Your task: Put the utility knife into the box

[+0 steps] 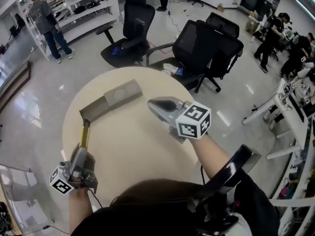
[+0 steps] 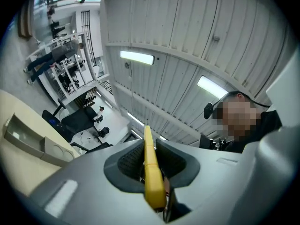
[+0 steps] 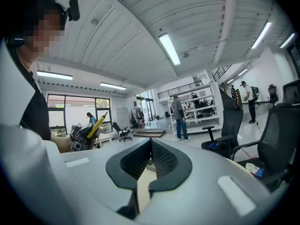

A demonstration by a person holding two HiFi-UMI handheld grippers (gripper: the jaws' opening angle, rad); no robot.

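L gripper (image 1: 82,150) is clamped on the yellow utility knife (image 1: 85,133) at the table's (image 1: 133,146) near-left edge. R gripper (image 1: 156,103) has its jaws together, empty, mid-table. Risk: the knife is pinched by one end, so it may pivot or catch the box (image 1: 94,110) wall near the far-left edge. Count: 1 knife, 1 box, 2 grippers.

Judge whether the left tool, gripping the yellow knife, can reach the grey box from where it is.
Probably yes. The knife in the left tool points at the open box just ahead, only bare table lies between, and the right tool sits off to one side.
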